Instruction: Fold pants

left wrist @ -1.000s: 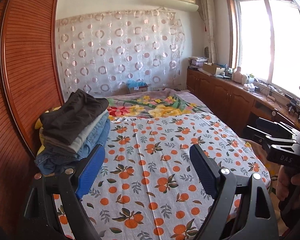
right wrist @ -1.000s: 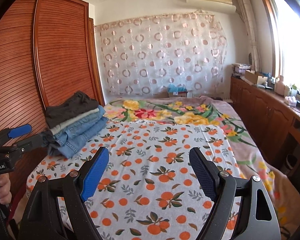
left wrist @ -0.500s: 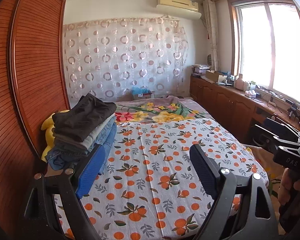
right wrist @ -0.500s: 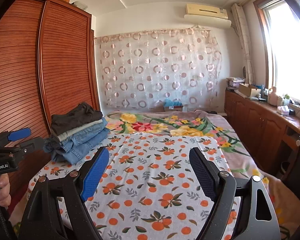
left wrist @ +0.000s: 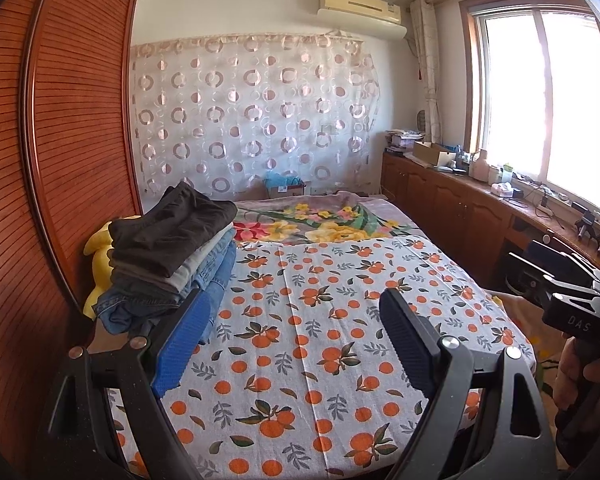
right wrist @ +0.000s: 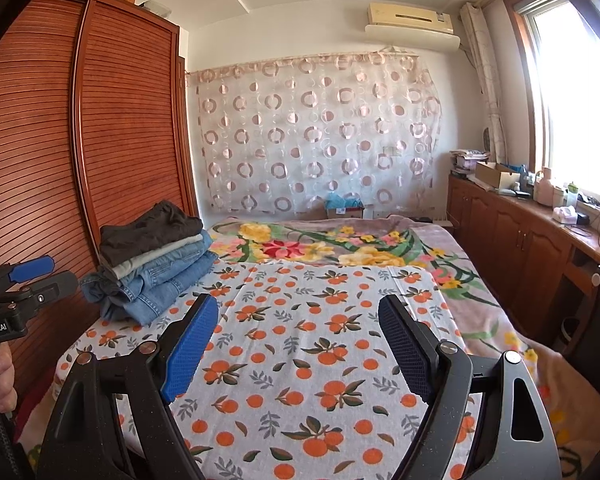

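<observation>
Left gripper and right gripper both wide open, empty, above orange-print cotton bedsheet, folded pants stack untouched.

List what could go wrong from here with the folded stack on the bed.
1. The stack of folded pants sits at the bed's left edge beside the wardrobe; its layers lean unevenly, so a nudge might topple it.
2. The open left gripper hangs close to the stack's jeans; a careless sweep could snag them.
3. The open right gripper holds nothing; no unfolded pants are visible to pick next.
</observation>
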`<move>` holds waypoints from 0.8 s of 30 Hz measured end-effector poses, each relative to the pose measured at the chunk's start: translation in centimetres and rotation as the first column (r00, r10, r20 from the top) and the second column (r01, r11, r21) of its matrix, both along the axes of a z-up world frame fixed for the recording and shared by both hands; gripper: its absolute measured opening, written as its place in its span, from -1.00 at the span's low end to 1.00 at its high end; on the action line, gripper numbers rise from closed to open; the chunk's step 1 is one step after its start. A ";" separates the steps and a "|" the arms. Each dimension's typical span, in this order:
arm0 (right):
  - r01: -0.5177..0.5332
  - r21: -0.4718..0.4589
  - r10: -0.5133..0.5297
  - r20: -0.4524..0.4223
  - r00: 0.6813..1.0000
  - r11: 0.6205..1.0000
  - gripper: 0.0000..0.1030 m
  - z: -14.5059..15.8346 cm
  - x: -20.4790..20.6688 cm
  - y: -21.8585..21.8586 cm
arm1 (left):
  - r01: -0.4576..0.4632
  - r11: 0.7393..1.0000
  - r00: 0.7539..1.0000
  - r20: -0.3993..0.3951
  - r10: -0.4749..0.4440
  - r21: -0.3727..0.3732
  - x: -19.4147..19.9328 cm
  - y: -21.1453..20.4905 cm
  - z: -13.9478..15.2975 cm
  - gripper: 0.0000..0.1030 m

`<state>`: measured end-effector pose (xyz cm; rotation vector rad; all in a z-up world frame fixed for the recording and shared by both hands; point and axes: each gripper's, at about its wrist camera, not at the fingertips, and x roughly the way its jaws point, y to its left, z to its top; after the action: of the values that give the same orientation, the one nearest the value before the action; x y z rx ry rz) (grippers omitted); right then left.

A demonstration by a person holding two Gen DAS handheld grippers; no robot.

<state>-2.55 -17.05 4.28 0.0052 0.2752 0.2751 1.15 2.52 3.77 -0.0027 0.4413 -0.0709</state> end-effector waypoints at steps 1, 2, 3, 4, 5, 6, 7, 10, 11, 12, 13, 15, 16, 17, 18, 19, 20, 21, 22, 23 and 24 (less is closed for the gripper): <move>0.000 0.000 0.000 0.000 1.000 1.000 0.63 0.0 0.0 0.0 | 0.001 1.000 1.000 0.001 -0.001 0.000 0.0 0.0 0.0 0.69; -0.002 0.001 0.002 0.000 1.000 1.000 0.63 0.0 0.0 0.0 | 0.000 1.000 1.000 0.002 0.000 0.000 -0.1 -0.1 0.0 0.69; -0.003 0.001 0.003 0.001 1.000 1.000 0.63 -0.1 -0.1 0.0 | 0.001 1.000 1.000 0.001 -0.001 0.000 -0.1 -0.1 0.0 0.69; -0.002 0.000 0.002 0.001 1.000 1.000 0.63 -0.1 -0.1 0.0 | 0.002 1.000 1.000 0.001 -0.002 -0.001 -0.1 -0.1 0.0 0.69; -0.003 0.000 0.003 0.001 1.000 1.000 0.63 -0.2 -0.2 0.0 | 0.001 1.000 1.000 0.000 -0.001 0.001 -0.1 -0.1 0.0 0.69; -0.004 0.001 0.004 0.000 1.000 1.000 0.63 -0.2 -0.1 0.0 | 0.001 1.000 1.000 -0.001 -0.001 0.001 -0.1 -0.1 0.0 0.69; -0.003 0.001 0.003 0.001 1.000 1.000 0.63 -0.2 -0.2 0.0 | 0.001 1.000 1.000 -0.001 -0.001 0.001 -0.1 -0.2 0.0 0.69; -0.004 0.000 0.004 0.000 1.000 1.000 0.63 -0.1 -0.2 0.0 | 0.000 1.000 1.000 -0.002 0.000 0.002 -0.1 -0.2 0.0 0.69; -0.006 0.001 0.006 0.000 1.000 1.000 0.63 -0.2 -0.2 -0.1 | 0.001 1.000 1.000 -0.003 -0.001 0.002 -0.1 -0.3 0.0 0.69; -0.007 0.003 0.007 -0.003 1.000 1.000 0.63 -0.2 -0.1 -0.1 | 0.000 1.000 1.000 -0.003 0.000 0.002 -0.1 -0.3 0.0 0.69; -0.006 0.003 0.006 -0.004 1.000 1.000 0.63 -0.2 -0.1 -0.1 | -0.001 1.000 1.000 -0.003 0.001 0.004 -0.1 -0.3 0.0 0.69; -0.004 0.001 0.004 -0.003 1.000 1.000 0.63 -0.3 0.0 -0.1 | 0.001 1.000 1.000 -0.002 -0.001 0.001 -0.1 -0.2 0.0 0.69; -0.004 0.001 0.004 -0.004 1.000 1.000 0.63 -0.3 0.0 -0.2 | 0.000 1.000 1.000 -0.003 0.000 0.000 -0.1 -0.2 0.0 0.69; -0.003 0.001 0.003 -0.007 1.000 1.000 0.63 -0.4 0.1 -0.2 | 0.001 1.000 1.000 -0.003 -0.001 0.002 -0.1 -0.2 0.0 0.69; -0.004 0.003 0.004 -0.009 1.000 1.000 0.63 -0.4 0.1 -0.2 | 0.000 1.000 1.000 -0.002 0.000 0.003 -0.1 -0.2 0.0 0.69; -0.004 0.004 0.004 -0.010 1.000 1.000 0.63 -0.5 0.1 -0.2 | -0.001 1.000 1.000 -0.002 0.001 0.003 -0.1 -0.2 0.0 0.69; -0.002 0.003 0.002 -0.009 1.000 1.000 0.63 -0.4 0.2 -0.2 | 0.001 1.000 1.000 -0.003 -0.001 0.002 -0.1 -0.2 0.0 0.69; -0.001 0.003 0.001 -0.007 1.000 1.000 0.63 -0.4 0.2 -0.2 | 0.001 1.000 1.000 -0.003 -0.001 0.002 -0.1 -0.2 0.0 0.69; 0.000 0.002 0.000 -0.007 1.000 1.000 0.63 -0.4 0.1 -0.2 | 0.001 1.000 1.000 -0.003 -0.001 0.002 -0.1 -0.2 0.0 0.69; 0.000 0.002 0.000 -0.006 1.000 1.000 0.63 -0.4 0.1 -0.2 | 0.002 1.000 1.000 -0.003 -0.002 0.000 -0.1 -0.2 0.0 0.69; -0.001 0.002 0.001 -0.007 1.000 1.000 0.63 -0.4 0.1 -0.2 | 0.003 1.000 1.000 -0.003 -0.003 0.001 -0.1 -0.2 0.0 0.69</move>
<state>-2.45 -17.28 3.86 0.0076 0.2819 0.2763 1.08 2.33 3.78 -0.0015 0.4448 -0.0732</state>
